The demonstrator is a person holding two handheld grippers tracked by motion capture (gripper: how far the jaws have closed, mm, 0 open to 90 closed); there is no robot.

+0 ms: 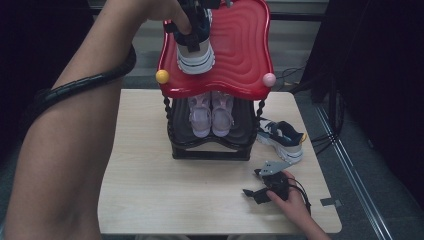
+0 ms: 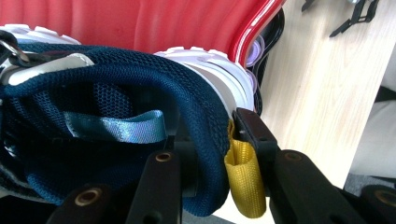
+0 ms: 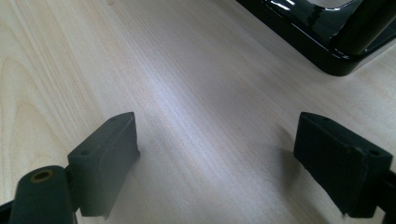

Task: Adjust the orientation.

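Observation:
A navy and white sneaker [image 1: 196,52] sits at the left of the rack's red top shelf [image 1: 240,45], heel toward me. My left gripper [image 1: 192,30] is shut on its heel. In the left gripper view the jaws pinch the navy mesh heel collar [image 2: 116,79] beside a yellow pull tab [image 2: 243,182], with my left gripper [image 2: 215,140] over the red shelf [image 2: 163,23]. My right gripper [image 1: 250,182] lies on the wooden table [image 1: 150,190] at the front right. My right gripper [image 3: 215,154] stands open with bare wood between its pads.
A pair of pink shoes [image 1: 211,115] stands on the black lower shelf [image 1: 210,147] of the rack. The matching navy sneaker [image 1: 282,140] lies on the table right of the rack. The rack's black base [image 3: 327,42] is just ahead of the right gripper. Cables run at the right.

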